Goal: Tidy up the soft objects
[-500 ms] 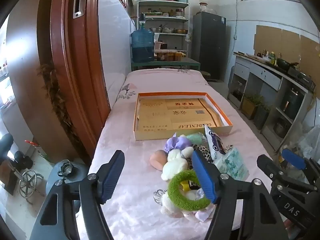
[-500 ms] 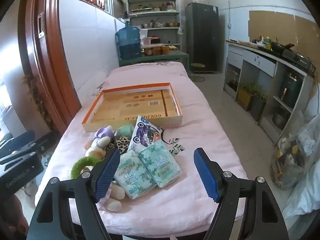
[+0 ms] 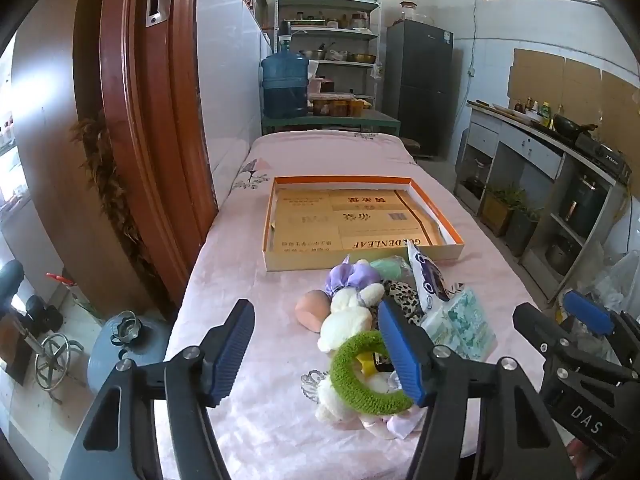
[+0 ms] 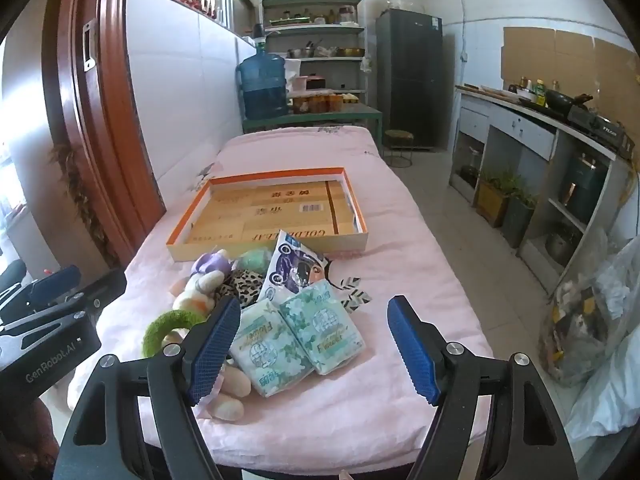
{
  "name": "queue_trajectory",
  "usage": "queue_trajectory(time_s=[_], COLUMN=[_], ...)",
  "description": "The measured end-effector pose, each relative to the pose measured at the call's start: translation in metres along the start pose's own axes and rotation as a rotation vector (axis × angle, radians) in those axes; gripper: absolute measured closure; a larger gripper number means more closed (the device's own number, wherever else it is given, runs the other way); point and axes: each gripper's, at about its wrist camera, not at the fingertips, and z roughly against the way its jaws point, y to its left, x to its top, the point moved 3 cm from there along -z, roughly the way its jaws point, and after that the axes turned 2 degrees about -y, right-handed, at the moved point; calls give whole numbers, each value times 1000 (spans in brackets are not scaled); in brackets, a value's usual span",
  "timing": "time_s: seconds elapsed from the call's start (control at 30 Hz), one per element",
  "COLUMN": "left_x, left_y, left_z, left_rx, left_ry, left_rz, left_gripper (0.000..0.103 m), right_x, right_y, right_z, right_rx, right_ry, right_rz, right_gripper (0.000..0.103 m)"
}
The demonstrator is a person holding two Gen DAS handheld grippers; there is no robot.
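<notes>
Both wide open and empty, left gripper (image 3: 316,350) and right gripper (image 4: 314,350) above heaped plush toys (image 3: 348,316) and tissue packs (image 4: 298,334), near empty cardboard tray (image 3: 362,258) for sorting

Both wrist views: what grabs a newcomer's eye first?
The heap of soft things at the near end of the pink-covered table, topped by a green ring and two tissue packs. Behind it lies a shallow orange-rimmed box, nothing soft in it yet. Both claws hover open, empty.
</notes>
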Motion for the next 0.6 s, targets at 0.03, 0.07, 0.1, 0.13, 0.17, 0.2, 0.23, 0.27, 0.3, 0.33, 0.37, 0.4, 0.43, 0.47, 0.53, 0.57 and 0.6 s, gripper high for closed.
queue_trajectory(time_s=[0.03,0.07,0.1,0.13,0.17,0.2,0.23,0.27,0.3,0.33,0.37,0.4,0.43,0.47,0.53,0.57,0.6], left_x=[-1,-1,-1,-1,-2,-2,-3,-4,-4,-4,-4,-4,-4,-5,-6,-5,-5], left_y=[-1,0,0,0,0,0,0,0,-1,-1,-1,0,0,0,-1,0,0], left_z=[0,0,0,-1,-2,-2,-2,-2,-2,-3,-3,-2,-2,-2,-3,-2,-3], left_rx=[0,-1,-1,0,-1,-1,-1,-1,-2,-2,0,-2,-4,-5,-4,-3,-6], left_ry=[0,1,1,3,4,5,6,6,6,6,6,6,6,6,6,4,4], left_rz=[1,1,2,3,4,4,5,6,5,5,6,7,9,9,9,9,9], left_gripper=[38,38,38,38,38,38,38,38,38,38,38,38,38,38,38,38,38], right_x=[-1,-2,-2,-3,-3,-4,-4,-4,-4,-4,-4,-4,-4,-5,-5,-6,-6], right_y=[0,-1,-1,0,0,0,-1,0,0,0,1,1,0,0,0,1,1], right_z=[1,1,1,0,-1,-1,-1,-1,-2,-2,-2,-2,-3,-4,-4,-5,-5], right_rx=[2,2,3,3,4,4,6,5,4,3,5,6,6,6,7,8,7], right_ry=[0,1,3,5,6,6,5,6,5,8,9,11,12,13,14,14,15], right_rz=[4,5,8,10,11,10,11,13,12,11,11,10,9,10,10,11,13], right_gripper=[26,26,26,26,26,26,26,26,26,26,26,26,26,26,26,26,26])
